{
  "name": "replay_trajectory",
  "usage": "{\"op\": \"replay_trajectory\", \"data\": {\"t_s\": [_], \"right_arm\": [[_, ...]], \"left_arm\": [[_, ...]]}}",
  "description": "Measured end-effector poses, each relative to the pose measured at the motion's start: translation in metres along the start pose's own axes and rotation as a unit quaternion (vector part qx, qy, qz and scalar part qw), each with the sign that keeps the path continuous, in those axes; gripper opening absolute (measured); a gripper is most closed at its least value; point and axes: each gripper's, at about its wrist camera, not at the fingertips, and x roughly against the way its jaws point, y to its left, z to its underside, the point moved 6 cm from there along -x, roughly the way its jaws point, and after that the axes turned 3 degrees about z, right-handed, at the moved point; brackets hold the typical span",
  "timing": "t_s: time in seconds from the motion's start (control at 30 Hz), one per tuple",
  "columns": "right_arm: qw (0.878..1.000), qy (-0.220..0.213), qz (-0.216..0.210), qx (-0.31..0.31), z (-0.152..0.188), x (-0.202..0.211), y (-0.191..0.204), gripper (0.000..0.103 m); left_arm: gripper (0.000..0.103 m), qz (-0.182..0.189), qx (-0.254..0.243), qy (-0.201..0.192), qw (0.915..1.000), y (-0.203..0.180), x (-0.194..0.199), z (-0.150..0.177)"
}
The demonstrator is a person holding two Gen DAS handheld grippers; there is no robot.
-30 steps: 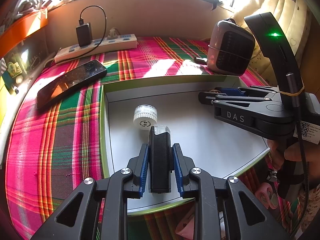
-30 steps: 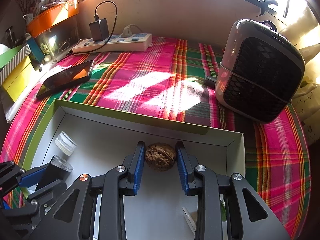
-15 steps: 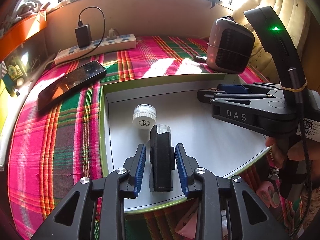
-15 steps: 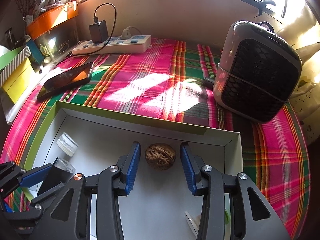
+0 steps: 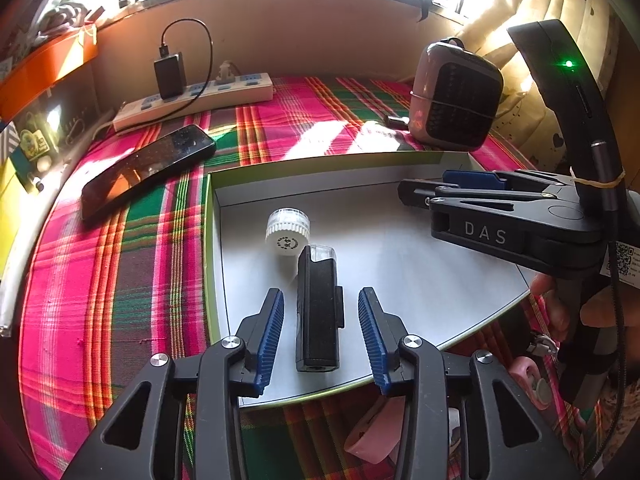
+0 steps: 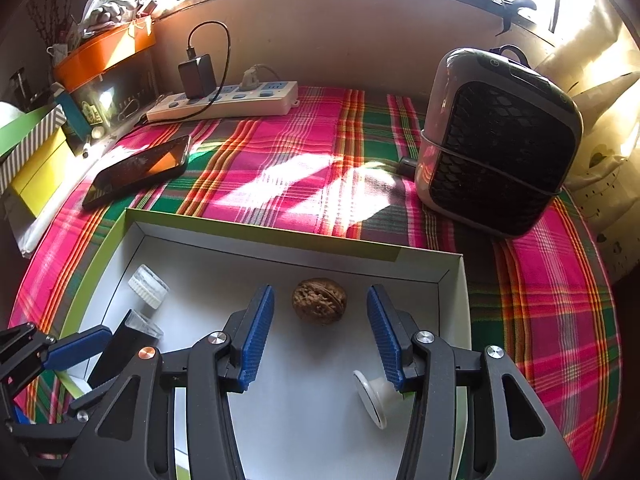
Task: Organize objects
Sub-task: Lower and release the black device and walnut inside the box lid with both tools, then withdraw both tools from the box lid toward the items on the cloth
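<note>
Between my left claw [image 5: 320,336] pads, spread wide, lies the black bike light [image 5: 318,308], flat on the floor of the white tray [image 5: 420,280]; neither pad touches it. Its long axis runs straight ahead along my fingers, clear lens end pointing away. Just past the lens, slightly left: small white ridged cap [image 5: 287,232]. My right claw [image 6: 320,332], also wide and holding nothing, brackets a walnut [image 6: 319,301] sitting ahead of the pads near the tray's far wall. White round piece [image 6: 374,398] lies by the right pad; cannot identify it. Judgement: both items look placed. Outside the tray, on the plaid cloth [image 6: 288,168]: phone [image 5: 148,170], power strip [image 6: 224,100], small heater [image 6: 496,140].
</note>
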Motion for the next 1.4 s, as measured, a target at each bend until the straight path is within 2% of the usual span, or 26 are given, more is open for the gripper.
{"op": "replay_trajectory", "data": {"t_s": [0.5,1.07,1.17,1.3,1.4], "right_arm": [[0.999,-0.04,0.001,-0.021,0.015,0.052,0.0,0.05],[0.997,-0.077,0.015,-0.028,0.072,0.112,-0.002,0.05],[0.996,-0.08,0.031,-0.025,0.085,0.119,-0.01,0.05],[0.995,-0.079,0.034,-0.049,0.099,0.123,-0.024,0.05],[0.994,-0.082,0.039,-0.059,0.11,0.128,-0.032,0.05]], "left_arm": [[0.038,-0.007,-0.007,-0.028,0.9996,-0.005,0.037,0.017],[0.038,-0.015,0.002,-0.05,0.9987,-0.006,0.085,0.057],[0.038,-0.037,0.005,-0.062,0.9974,-0.003,0.092,0.066],[0.038,-0.016,0.02,-0.045,0.9986,-0.002,0.091,0.077],[0.038,-0.021,0.015,-0.042,0.9988,-0.004,0.092,0.086]]}}
